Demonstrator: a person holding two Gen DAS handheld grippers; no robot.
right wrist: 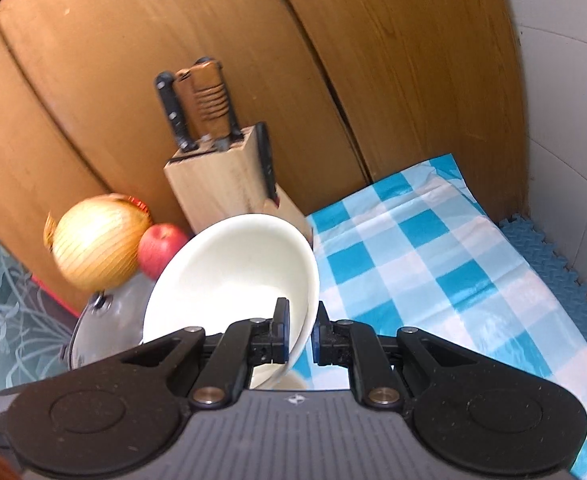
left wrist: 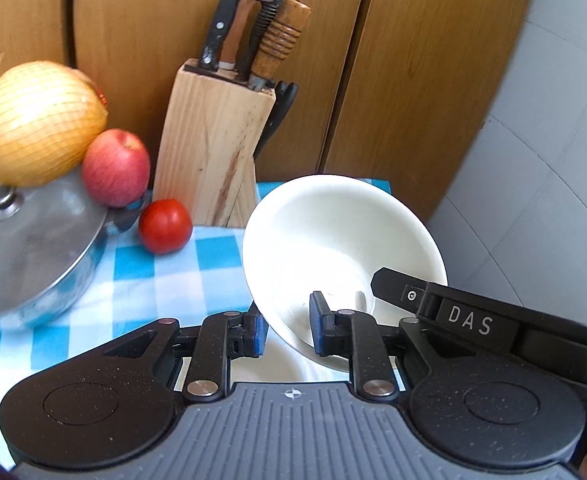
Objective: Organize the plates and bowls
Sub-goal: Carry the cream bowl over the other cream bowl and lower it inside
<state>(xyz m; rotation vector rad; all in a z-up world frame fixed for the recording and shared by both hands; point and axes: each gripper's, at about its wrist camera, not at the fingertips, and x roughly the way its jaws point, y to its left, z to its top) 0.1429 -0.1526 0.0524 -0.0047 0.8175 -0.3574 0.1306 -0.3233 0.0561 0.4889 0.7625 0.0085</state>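
- While the blue-and-white checked cloth (right wrist: 433, 264) covers the desk, a round white ceramic bowl (left wrist: 333, 240) hangs tilted above it.
- Left claw (left wrist: 285, 330) and right claw (right wrist: 301, 334) each pinch the bowl's rim.
- It looks rigid, glossy and breakable; opposite rim grips suit it.

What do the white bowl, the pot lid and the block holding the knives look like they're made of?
The white bowl looks like glazed ceramic, or possibly melamine: smooth and glossy, with bright glare inside. The pot lid seems to be brushed steel, grey with a dull sheen. The knife block is pale, unpainted wood with visible grain streaks.
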